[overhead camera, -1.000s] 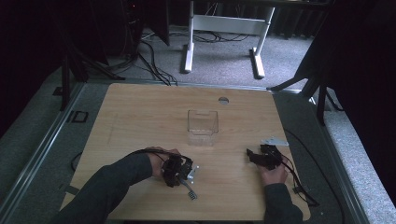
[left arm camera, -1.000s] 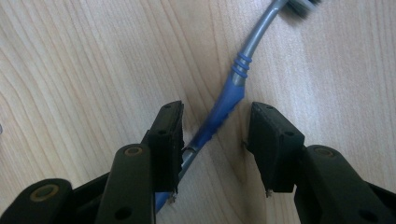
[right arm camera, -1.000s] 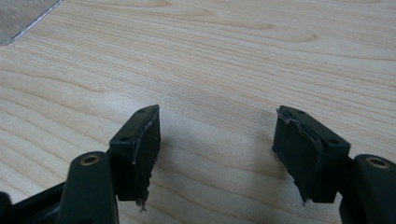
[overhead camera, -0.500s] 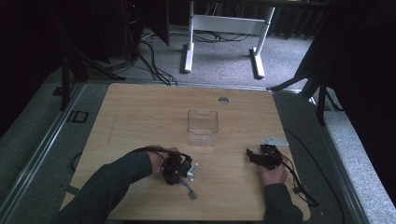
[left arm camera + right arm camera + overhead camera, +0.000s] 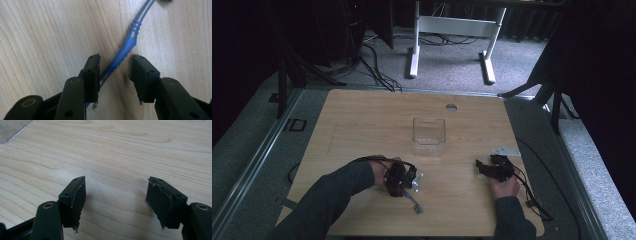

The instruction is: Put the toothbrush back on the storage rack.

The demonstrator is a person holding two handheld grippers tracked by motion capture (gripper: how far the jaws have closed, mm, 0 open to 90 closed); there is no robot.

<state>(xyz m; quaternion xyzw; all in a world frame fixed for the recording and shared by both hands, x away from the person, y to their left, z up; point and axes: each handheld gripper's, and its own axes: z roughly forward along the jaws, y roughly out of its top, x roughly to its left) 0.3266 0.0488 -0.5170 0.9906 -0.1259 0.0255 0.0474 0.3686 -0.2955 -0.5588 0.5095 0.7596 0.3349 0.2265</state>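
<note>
Left tongs (image 5: 113, 75): parted, straddling the blue handle (image 5: 122, 53) near the tabletop's (image 5: 362, 120) front edge.
Right tongs (image 5: 116, 200): wide, empty.
Advice: centre, then squeeze squarely.

Pale wood grain in wavy tan lines is shown on the table (image 5: 362, 125). Both grippers (image 5: 115, 75) (image 5: 116, 200) are rendered in black. The tool handle (image 5: 125, 51) is coloured blue, its ribbed neck passing into grey. The box (image 5: 429, 136) is clear. Grey carpet (image 5: 452, 55) is seen beyond.
</note>
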